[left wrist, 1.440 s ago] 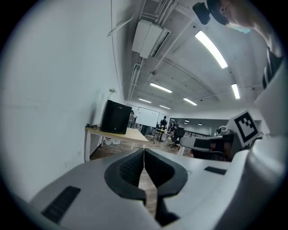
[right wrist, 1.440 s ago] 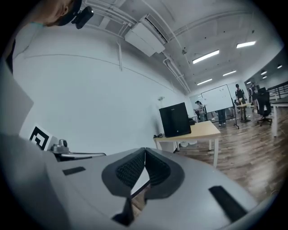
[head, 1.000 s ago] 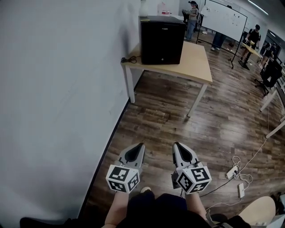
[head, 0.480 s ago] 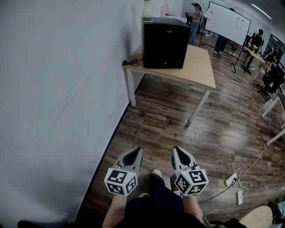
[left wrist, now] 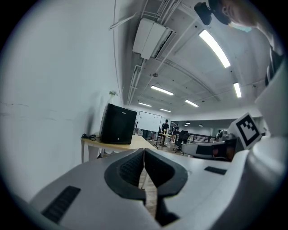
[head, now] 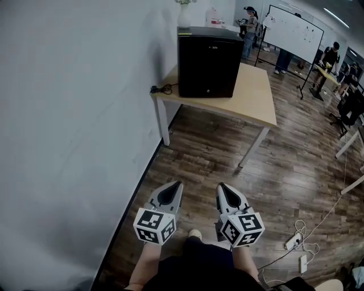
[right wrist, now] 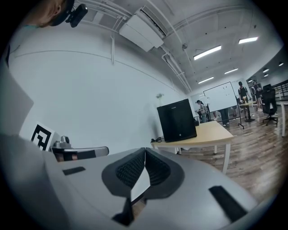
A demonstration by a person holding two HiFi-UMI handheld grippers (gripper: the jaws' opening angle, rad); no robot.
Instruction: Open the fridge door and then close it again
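Note:
A small black fridge stands with its door closed on a light wooden table against the white wall, well ahead of me. It also shows in the left gripper view as the black fridge and in the right gripper view as the black fridge. My left gripper and right gripper are held side by side low in the head view, far short of the table. Both point toward the fridge, and both are shut with nothing between their jaws.
A black cable lies on the table's left end. A white vase stands behind the fridge. A power strip with white cords lies on the wood floor at the right. People stand by a whiteboard far back.
The fridge and table have drawn closer and sit larger in the head view as I walk forward. Both grippers keep their side-by-side pose and stay shut.

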